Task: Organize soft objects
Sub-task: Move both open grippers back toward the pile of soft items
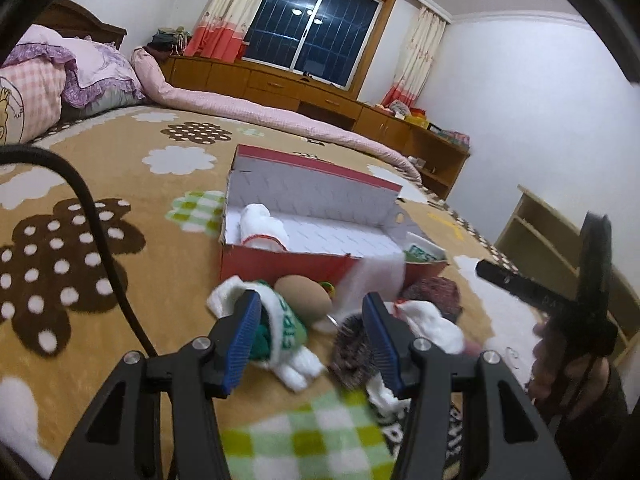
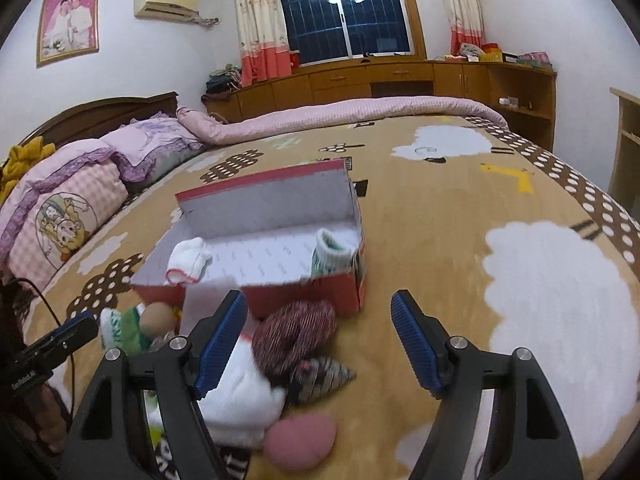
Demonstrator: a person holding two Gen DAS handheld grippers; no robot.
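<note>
Shoebox (image 1: 280, 264) sits open on the bed (image 1: 120, 184), holding a white sock (image 1: 260, 226) at one end and a green-patterned sock (image 2: 330, 254) at the other. Loose socks (image 2: 294, 334) lie piled just in front of it. Left gripper (image 1: 310, 340) and right gripper (image 2: 318, 338) hover over the pile, fingers spread and released, grasping nothing.

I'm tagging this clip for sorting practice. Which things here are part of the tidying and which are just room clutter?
Job: red box, white sock and green sock inside it, maroon knit, pink puff, tan puff.

Clutter: pillows, pink quilt, cabinets.
</note>
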